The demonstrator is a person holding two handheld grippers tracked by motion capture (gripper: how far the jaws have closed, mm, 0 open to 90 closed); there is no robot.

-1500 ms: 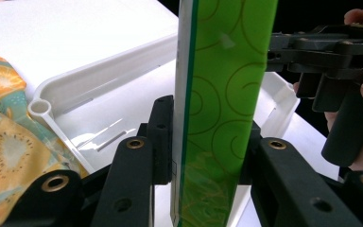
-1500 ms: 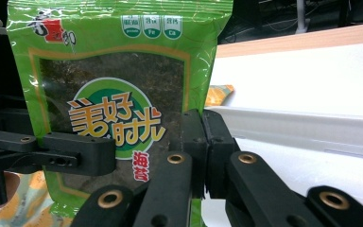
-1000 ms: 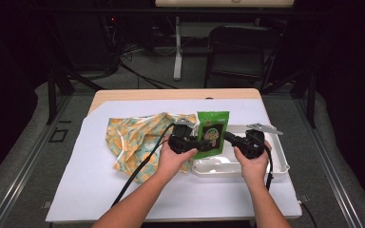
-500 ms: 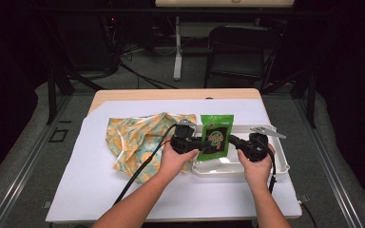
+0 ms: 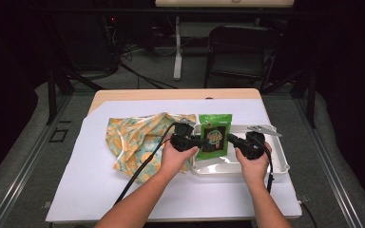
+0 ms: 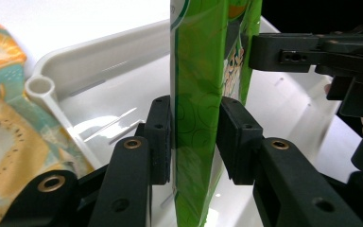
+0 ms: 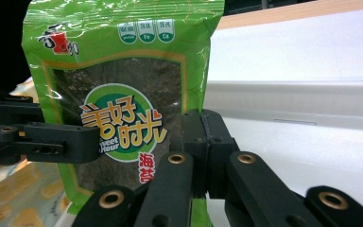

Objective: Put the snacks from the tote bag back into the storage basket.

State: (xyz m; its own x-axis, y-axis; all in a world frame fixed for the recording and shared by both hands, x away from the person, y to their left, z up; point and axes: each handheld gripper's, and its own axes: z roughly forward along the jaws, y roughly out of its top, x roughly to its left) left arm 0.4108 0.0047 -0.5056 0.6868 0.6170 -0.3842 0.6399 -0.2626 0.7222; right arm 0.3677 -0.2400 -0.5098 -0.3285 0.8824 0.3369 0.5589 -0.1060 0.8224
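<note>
A green snack pouch with a dark window stands upright over the white tray, held from both sides. My left gripper is shut on the pouch's left part. In the left gripper view its two pads press flat on either face of the pouch, with the left gripper low on it. My right gripper is shut on the pouch's right edge. In the right gripper view the right gripper pinches the edge of the pouch, and the left gripper reaches in from the left.
A crumpled cloth with an orange and teal print lies on the white table cover left of the tray, touching its left rim. Bare wood shows at the table's far edge. A chair and stands are on the floor beyond.
The pouch and both hands have shifted only slightly over the tray. Both grips are unchanged.
</note>
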